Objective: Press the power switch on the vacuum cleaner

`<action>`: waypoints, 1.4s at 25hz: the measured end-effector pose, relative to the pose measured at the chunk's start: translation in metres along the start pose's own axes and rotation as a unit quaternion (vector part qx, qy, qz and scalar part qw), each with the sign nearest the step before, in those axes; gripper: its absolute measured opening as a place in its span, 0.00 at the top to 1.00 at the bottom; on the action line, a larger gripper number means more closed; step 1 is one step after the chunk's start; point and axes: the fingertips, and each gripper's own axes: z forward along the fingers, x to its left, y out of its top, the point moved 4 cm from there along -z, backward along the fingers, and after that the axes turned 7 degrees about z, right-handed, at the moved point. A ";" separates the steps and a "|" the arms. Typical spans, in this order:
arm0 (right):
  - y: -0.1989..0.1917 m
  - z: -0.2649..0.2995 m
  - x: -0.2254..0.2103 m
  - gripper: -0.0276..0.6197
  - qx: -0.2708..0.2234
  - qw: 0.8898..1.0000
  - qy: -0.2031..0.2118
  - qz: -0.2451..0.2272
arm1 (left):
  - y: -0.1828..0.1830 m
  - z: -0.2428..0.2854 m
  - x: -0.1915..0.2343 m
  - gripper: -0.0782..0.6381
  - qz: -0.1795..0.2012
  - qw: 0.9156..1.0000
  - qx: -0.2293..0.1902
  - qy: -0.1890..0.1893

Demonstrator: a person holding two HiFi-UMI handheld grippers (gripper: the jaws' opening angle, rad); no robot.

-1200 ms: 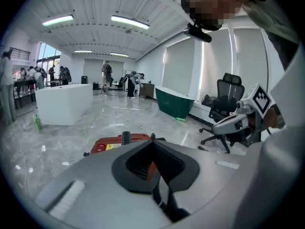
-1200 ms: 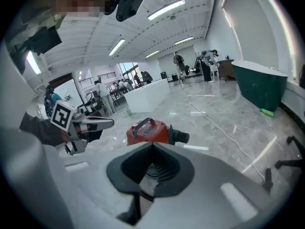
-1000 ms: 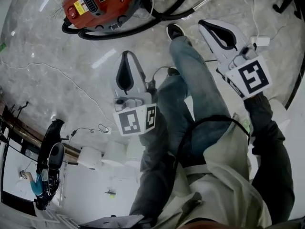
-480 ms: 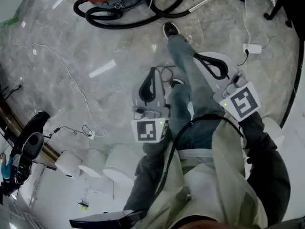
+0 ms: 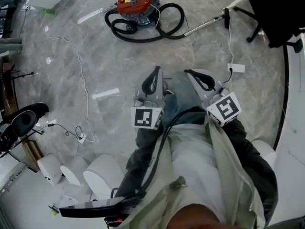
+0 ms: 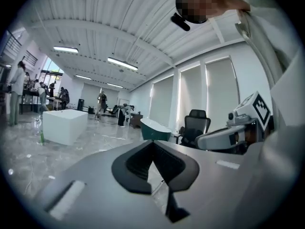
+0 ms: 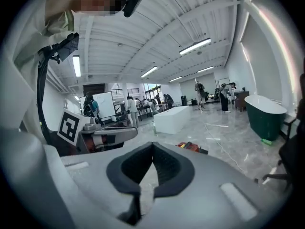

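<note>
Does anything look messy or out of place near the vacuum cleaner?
Nothing damaged or spilled. The vacuum cleaner stands upright, its black hose looped loosely on the floor; a thin white cable trails loose nearby.

On the grey marble floor [image 5: 62,80], a thin white cable [image 5: 84,82] trails at nine o'clock, a white plug block [image 5: 237,67] lies at two o'clock, a black chair [image 5: 279,13] beyond it; white basins [image 5: 102,175] sit at seven o'clock.

vacuum cleaner [image 5: 136,3] | power switch too small to tell | lower part hidden behind right claw [image 7: 152,146]
</note>
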 end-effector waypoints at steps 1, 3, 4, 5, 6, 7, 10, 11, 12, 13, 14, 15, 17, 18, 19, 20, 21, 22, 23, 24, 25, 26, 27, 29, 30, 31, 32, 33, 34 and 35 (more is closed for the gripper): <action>0.003 -0.014 0.000 0.95 -0.003 1.000 -0.006 0.005 | 0.009 -0.009 -0.005 0.89 -0.012 1.000 -0.006 0.017; 0.003 -0.037 -0.008 0.95 -0.005 1.000 -0.018 0.021 | 0.019 -0.027 -0.015 0.89 -0.032 0.998 -0.008 0.045; 0.003 -0.046 -0.013 0.95 -0.005 0.999 -0.020 0.026 | 0.022 -0.035 -0.023 0.89 -0.036 0.998 -0.006 0.053; 0.002 -0.054 -0.019 0.95 -0.004 0.999 -0.020 0.030 | 0.022 -0.042 -0.032 0.89 -0.035 0.998 -0.001 0.057; 0.001 -0.062 -0.023 0.95 -0.003 0.999 -0.018 0.032 | 0.022 -0.048 -0.043 0.89 -0.030 0.998 0.008 0.059; 0.000 -0.070 -0.027 0.95 -0.001 0.999 -0.015 0.032 | 0.021 -0.052 -0.053 0.89 -0.022 0.998 0.017 0.060; 0.003 -0.095 -0.040 0.95 0.010 1.000 0.003 0.017 | 0.019 -0.052 -0.085 0.89 -0.011 0.997 0.033 0.074; 0.004 -0.106 -0.044 0.95 0.013 1.000 0.008 0.014 | 0.020 -0.050 -0.097 0.89 -0.014 0.996 0.032 0.082; 0.003 -0.120 -0.048 0.95 0.014 1.000 0.012 0.013 | 0.021 -0.050 -0.108 0.89 -0.020 0.995 0.028 0.091; 0.002 -0.135 -0.052 0.95 0.015 1.000 0.015 0.013 | 0.022 -0.049 -0.118 0.89 -0.025 0.994 0.024 0.100; -0.001 -0.150 -0.056 0.95 0.017 1.000 0.017 0.011 | 0.023 -0.048 -0.128 0.89 -0.031 0.993 0.021 0.109; -0.004 -0.164 -0.062 0.95 0.021 1.000 0.017 0.007 | 0.024 -0.047 -0.138 0.89 -0.036 0.992 0.017 0.117; -0.009 -0.188 -0.071 0.95 0.024 1.000 0.016 0.000 | 0.026 -0.046 -0.159 0.89 -0.043 0.991 0.008 0.127; -0.011 -0.197 -0.073 0.95 0.022 1.000 0.017 -0.002 | 0.026 -0.049 -0.169 0.89 -0.043 0.990 0.004 0.131; -0.012 -0.204 -0.074 0.95 0.018 1.000 0.020 -0.003 | 0.025 -0.052 -0.179 0.89 -0.043 0.990 0.002 0.136; -0.014 -0.209 -0.072 0.95 0.015 1.000 0.024 -0.004 | 0.024 -0.057 -0.187 0.89 -0.043 0.989 0.001 0.141; -0.016 -0.213 -0.069 0.95 0.013 0.999 0.029 -0.005 | 0.021 -0.061 -0.195 0.89 -0.045 0.988 0.001 0.145; -0.017 -0.216 -0.065 0.95 0.011 0.999 0.034 -0.007 | 0.020 -0.065 -0.201 0.89 -0.049 0.988 0.001 0.148; -0.017 -0.218 -0.060 0.95 0.010 0.999 0.039 -0.009 | 0.019 -0.068 -0.206 0.89 -0.052 0.987 0.001 0.151; -0.016 -0.220 -0.055 0.95 0.010 0.999 0.046 -0.013 | 0.018 -0.070 -0.210 0.89 -0.054 0.987 0.001 0.154; -0.015 -0.222 -0.051 0.95 0.009 0.998 0.054 -0.019 | 0.018 -0.072 -0.214 0.89 -0.056 0.986 0.000 0.158; -0.015 -0.224 -0.047 0.95 0.008 0.998 0.061 -0.025 | 0.017 -0.074 -0.218 0.89 -0.057 0.985 -0.001 0.161; -0.014 -0.225 -0.045 0.95 0.008 0.997 0.067 -0.031 | 0.016 -0.074 -0.222 0.89 -0.059 0.985 -0.002 0.164; -0.014 -0.228 -0.045 0.95 0.010 0.997 0.071 -0.035 | 0.016 -0.075 -0.225 0.89 -0.064 0.984 -0.002 0.166; -0.014 -0.228 -0.045 0.95 0.011 0.997 0.071 -0.034 | 0.017 -0.076 -0.225 0.89 -0.064 0.984 -0.003 0.167; -0.014 -0.228 -0.045 0.95 0.011 0.997 0.069 -0.033 | 0.020 -0.077 -0.223 0.89 -0.064 0.984 -0.004 0.167; -0.013 -0.228 -0.045 0.95 0.011 0.997 0.067 -0.032 | 0.023 -0.077 -0.221 0.89 -0.063 0.984 -0.007 0.168; -0.012 -0.228 -0.044 0.95 0.010 0.997 0.067 -0.032 | 0.026 -0.078 -0.218 0.89 -0.062 0.984 -0.010 0.168; -0.011 -0.228 -0.042 0.95 0.010 0.997 0.067 -0.033 | 0.029 -0.078 -0.216 0.89 -0.061 0.984 -0.012 0.168; -0.011 -0.227 -0.041 0.95 0.009 0.997 0.067 -0.035 | 0.031 -0.078 -0.213 0.89 -0.059 0.984 -0.013 0.167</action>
